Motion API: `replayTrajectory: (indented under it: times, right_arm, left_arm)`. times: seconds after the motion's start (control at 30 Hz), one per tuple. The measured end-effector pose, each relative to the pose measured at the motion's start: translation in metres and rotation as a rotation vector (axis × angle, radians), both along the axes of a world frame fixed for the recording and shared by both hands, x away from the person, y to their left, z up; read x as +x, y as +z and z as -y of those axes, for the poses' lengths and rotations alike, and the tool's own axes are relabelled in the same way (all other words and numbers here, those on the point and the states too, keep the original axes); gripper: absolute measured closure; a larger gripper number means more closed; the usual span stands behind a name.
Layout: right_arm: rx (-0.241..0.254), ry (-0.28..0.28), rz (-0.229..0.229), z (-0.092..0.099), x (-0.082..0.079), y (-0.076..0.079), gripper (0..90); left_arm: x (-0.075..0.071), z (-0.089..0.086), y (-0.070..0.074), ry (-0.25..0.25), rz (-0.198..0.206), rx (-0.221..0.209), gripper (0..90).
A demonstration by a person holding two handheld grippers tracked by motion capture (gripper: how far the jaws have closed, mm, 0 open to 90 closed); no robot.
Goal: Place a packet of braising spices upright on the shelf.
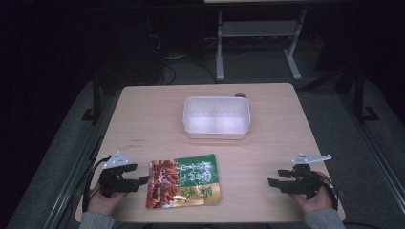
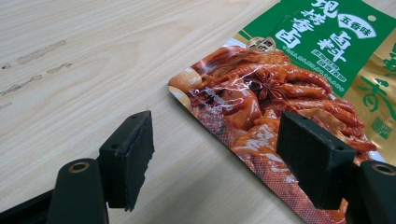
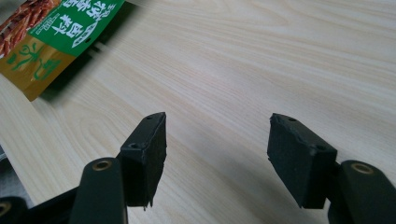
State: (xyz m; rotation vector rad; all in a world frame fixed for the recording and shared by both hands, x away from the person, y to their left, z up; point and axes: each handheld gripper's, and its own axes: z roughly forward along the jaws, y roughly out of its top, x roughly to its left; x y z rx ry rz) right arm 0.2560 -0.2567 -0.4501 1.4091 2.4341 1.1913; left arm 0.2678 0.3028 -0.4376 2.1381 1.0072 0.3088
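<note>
My left gripper (image 1: 143,181), jaws wide and empty, sits at the flat red-and-green foil snack pouch (image 1: 184,183); best pinch its near edge squarely. Right gripper (image 1: 273,182) likewise gaping, holding nothing.

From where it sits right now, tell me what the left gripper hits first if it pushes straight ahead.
Most likely the food pouch. The left gripper is open, its fingers pointing at the pouch's near edge, one finger apparently already over its corner. Depth is uncertain.
</note>
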Motion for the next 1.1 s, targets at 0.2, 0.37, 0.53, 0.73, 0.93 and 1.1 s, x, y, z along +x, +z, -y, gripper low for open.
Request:
replayTrajectory:
  times: [0.2,0.37,0.53,0.73,0.93,1.1]
  right_arm:
    - [-0.009,0.021,0.009,-0.010,-0.001,0.003,36.9]
    - [-0.022,0.041,0.024,-0.021,-0.002,0.006,36.9]
    - [-0.022,0.055,0.026,-0.027,0.000,0.007,36.9]
    - [-0.030,0.066,0.021,-0.033,0.000,0.007,36.9]
    - [-0.034,0.073,0.019,-0.038,0.000,0.006,36.9]
    - [-0.038,0.081,0.017,-0.041,0.001,0.005,37.0]
  left_arm:
    - [-0.001,0.003,0.000,-0.010,-0.005,-0.002,28.7]
    - [-0.001,0.007,0.001,-0.029,-0.003,0.002,30.8]
    - [-0.001,0.011,0.002,-0.045,0.000,0.005,33.9]
    - [-0.002,0.013,0.003,-0.061,-0.001,0.007,37.7]
    - [-0.003,0.018,0.004,-0.096,-0.003,0.009,43.9]
    - [-0.005,0.024,0.004,-0.130,-0.005,0.016,50.5]
